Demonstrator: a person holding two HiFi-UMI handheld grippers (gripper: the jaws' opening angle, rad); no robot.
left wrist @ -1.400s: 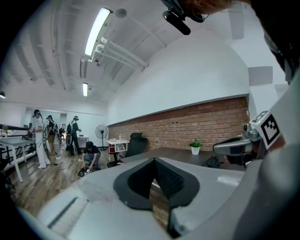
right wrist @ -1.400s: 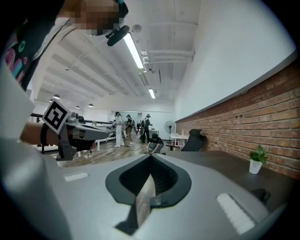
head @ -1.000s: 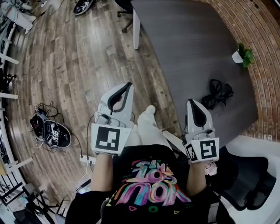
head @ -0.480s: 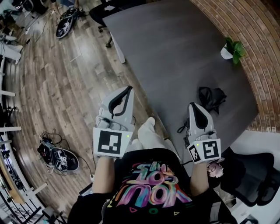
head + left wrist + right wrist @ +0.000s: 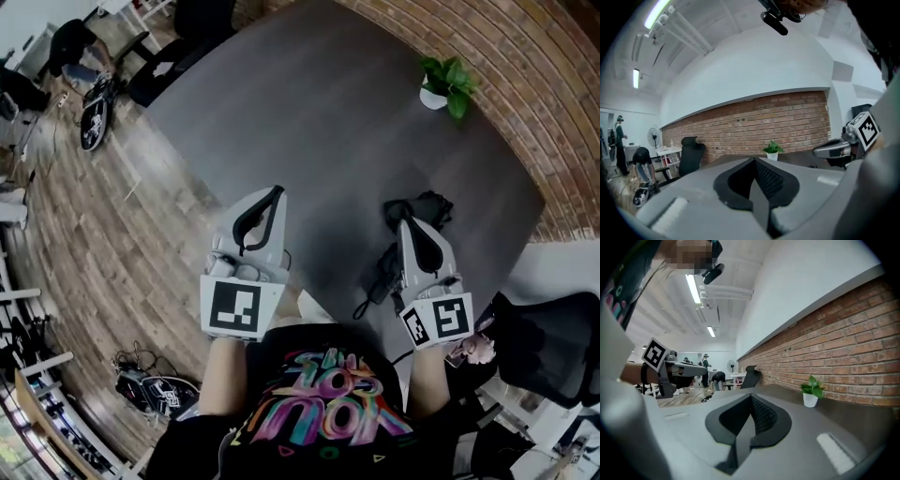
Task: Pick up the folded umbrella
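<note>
The folded umbrella (image 5: 419, 208) is a black bundle lying on the dark grey table (image 5: 309, 112), with a thin strap trailing toward the near edge. My right gripper (image 5: 406, 223) hovers over it and hides its middle; the jaws are shut and hold nothing. My left gripper (image 5: 275, 193) is over bare table well to the left of the umbrella, its jaws shut and empty too. In the left gripper view the closed jaw tips (image 5: 753, 161) point across the table, with the right gripper seen at the right. The right gripper view shows its own closed tips (image 5: 751, 397); the umbrella is hidden there.
A small potted plant (image 5: 445, 82) stands at the table's far side by the curved brick wall (image 5: 525, 103). A black office chair (image 5: 553, 347) sits at the right. Cables and a dark bag (image 5: 155, 394) lie on the wooden floor at left. People stand far off (image 5: 621, 140).
Both grippers have swung from above the floor and table edge to over the table. The right gripper now sits over the umbrella, which was farther ahead of it before.
</note>
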